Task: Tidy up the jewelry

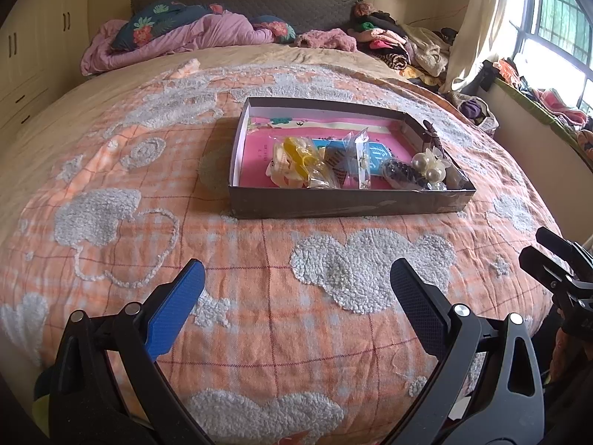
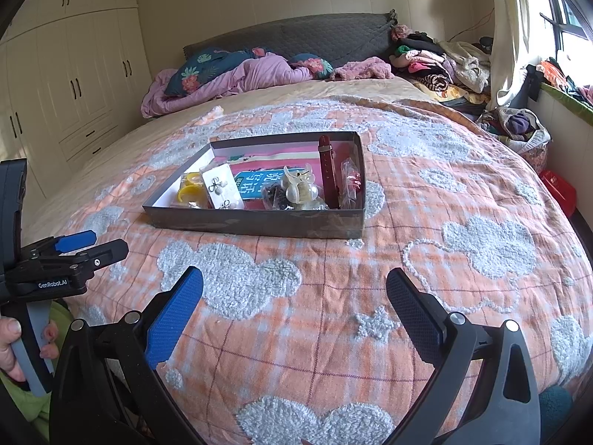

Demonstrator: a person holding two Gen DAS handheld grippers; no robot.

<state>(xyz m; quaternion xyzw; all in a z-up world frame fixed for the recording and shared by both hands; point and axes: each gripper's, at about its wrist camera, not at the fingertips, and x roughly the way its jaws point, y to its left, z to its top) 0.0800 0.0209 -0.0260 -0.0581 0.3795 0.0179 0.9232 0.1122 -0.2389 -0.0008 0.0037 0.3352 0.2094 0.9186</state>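
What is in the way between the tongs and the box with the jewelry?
Nothing visible. Only bare blanket lies between the open right tongs and the box, and the same goes for the open left tongs. The box's near wall stands in front of the jewelry, so reaching in means going over it.

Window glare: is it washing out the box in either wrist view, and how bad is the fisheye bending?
Left wrist view: the window is blown out at upper right, but the box stays evenly lit and sharp. Right wrist view: the same, with the box clear and glare only at the window. Both views: the bed bulges like a dome and the corners go dark.
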